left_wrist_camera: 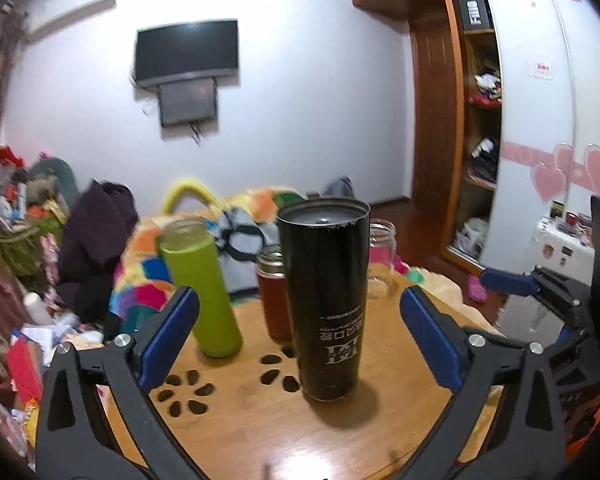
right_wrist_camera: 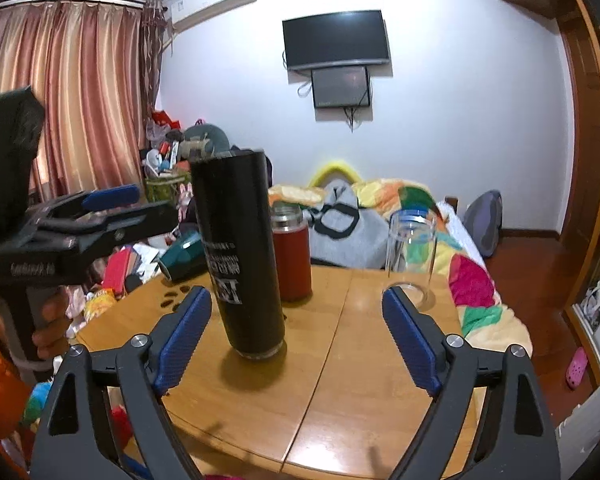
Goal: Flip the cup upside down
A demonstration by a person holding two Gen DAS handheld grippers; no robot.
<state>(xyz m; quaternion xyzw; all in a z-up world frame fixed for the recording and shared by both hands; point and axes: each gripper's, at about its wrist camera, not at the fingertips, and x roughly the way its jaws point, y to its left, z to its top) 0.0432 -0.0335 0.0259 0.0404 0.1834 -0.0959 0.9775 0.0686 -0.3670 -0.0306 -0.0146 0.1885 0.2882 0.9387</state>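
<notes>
A tall black cup (left_wrist_camera: 326, 300) stands on the round wooden table (left_wrist_camera: 260, 432) with its printed text upside down and its closed base on top. It also shows in the right wrist view (right_wrist_camera: 240, 256). My left gripper (left_wrist_camera: 300, 340) is open, its blue pads on either side of the cup without touching it. My right gripper (right_wrist_camera: 296, 336) is open and empty, with the cup just inside its left pad. The left gripper also shows at the left of the right wrist view (right_wrist_camera: 112, 208).
On the table stand a green bottle (left_wrist_camera: 204, 292), an amber jar (left_wrist_camera: 274, 292) and a clear glass jar (left_wrist_camera: 380, 264). The right wrist view shows a red flask (right_wrist_camera: 292, 252), a clear glass (right_wrist_camera: 412, 256) and a toppled green cup (right_wrist_camera: 182, 256). A cluttered bed lies behind.
</notes>
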